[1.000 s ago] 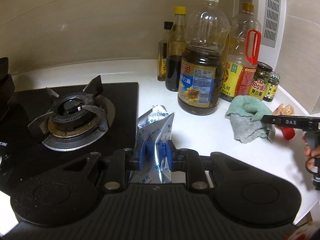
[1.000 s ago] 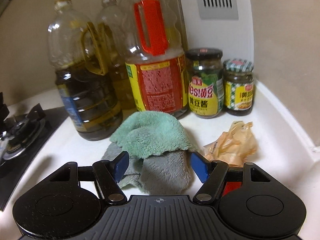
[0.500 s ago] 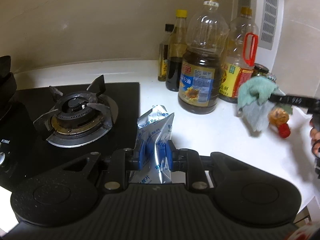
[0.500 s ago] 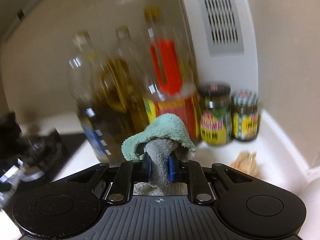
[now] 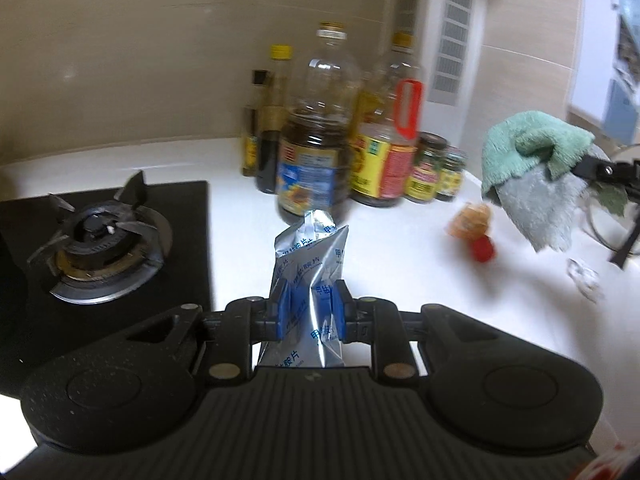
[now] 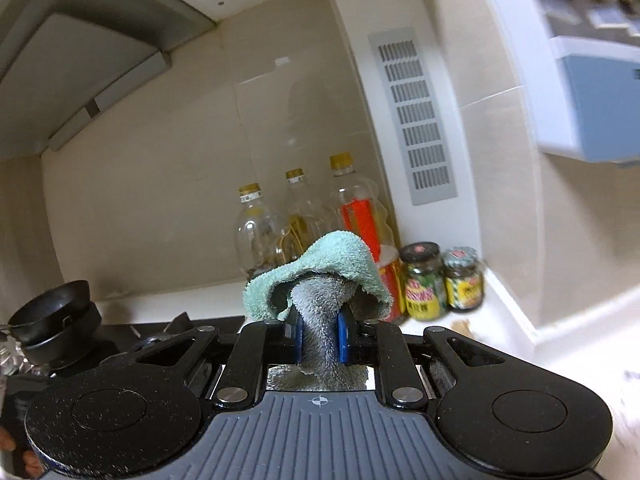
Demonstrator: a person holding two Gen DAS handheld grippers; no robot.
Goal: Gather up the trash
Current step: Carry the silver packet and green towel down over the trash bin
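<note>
Left gripper (image 5: 308,312) pinches a silver foil packet (image 5: 310,264), held above the desk (image 5: 240,240) right of the stove burner (image 5: 100,236). Right gripper (image 6: 320,336) clamps a green-grey cloth (image 6: 324,276), raised before the oil bottles (image 6: 304,216).

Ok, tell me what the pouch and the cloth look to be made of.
Silver pouch: likely foil or metallised plastic, going by its shiny, creased, mirror-like faces with blue print. Cloth: soft terry or microfibre, matte and fuzzy with visible pile, green on one side and grey on the other.
</note>
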